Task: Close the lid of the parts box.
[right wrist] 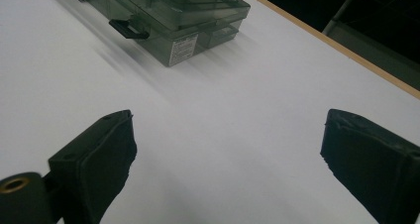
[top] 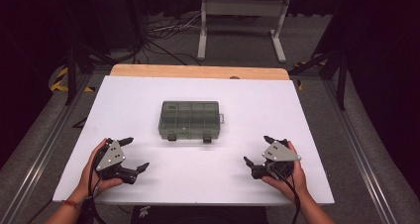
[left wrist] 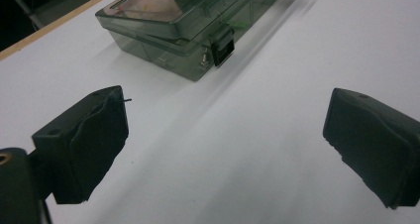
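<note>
Left gripper (top: 132, 154) near the table's front left, jaws wide apart, nothing between; closed smoky plastic box (top: 189, 120) mid-table, contents hard to make out; right gripper (top: 257, 150) front right, jaws likewise apart; white table (top: 297, 115), wooden far edge, dark room behind.

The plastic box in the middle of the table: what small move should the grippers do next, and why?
Probably bring the left gripper forward to the near-left latch. The plastic box is closed with both front latches down, and both grippers, including the right gripper, are open, empty and well short of it.
</note>
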Demonstrator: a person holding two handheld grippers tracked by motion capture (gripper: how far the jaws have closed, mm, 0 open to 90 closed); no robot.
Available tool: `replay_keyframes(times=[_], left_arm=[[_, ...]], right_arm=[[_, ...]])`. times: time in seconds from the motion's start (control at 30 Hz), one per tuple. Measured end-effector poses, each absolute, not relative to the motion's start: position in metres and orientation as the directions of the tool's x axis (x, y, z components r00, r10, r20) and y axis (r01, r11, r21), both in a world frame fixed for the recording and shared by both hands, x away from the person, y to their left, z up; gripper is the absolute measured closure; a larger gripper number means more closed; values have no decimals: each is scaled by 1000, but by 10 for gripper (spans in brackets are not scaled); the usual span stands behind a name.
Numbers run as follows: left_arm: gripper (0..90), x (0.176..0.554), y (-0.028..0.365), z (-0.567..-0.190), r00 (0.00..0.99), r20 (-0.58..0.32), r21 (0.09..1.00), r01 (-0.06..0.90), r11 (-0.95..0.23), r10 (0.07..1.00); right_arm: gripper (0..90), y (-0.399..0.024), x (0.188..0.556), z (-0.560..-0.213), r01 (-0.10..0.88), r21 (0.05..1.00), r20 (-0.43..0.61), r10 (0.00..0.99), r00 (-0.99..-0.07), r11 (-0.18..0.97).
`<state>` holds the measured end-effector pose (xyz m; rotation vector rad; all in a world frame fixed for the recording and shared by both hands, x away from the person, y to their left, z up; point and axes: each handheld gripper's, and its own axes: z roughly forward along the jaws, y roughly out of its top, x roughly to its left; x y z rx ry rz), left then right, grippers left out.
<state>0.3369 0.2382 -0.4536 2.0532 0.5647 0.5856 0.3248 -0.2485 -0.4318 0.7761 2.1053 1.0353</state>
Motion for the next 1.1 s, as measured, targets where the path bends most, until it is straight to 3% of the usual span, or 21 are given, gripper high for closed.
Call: replay_keyframes(times=[0.33,1.1], left_arm=[[46,328,242,-457,775,162,866,185,-464,611],[49,330,247,-457,781,131,880,192,-434,610]], right_arm=[[75,-259,316,-442,252,839,-259,761,-595,483],[74,-252,312,-441,221,836,-290,745,-600,503]])
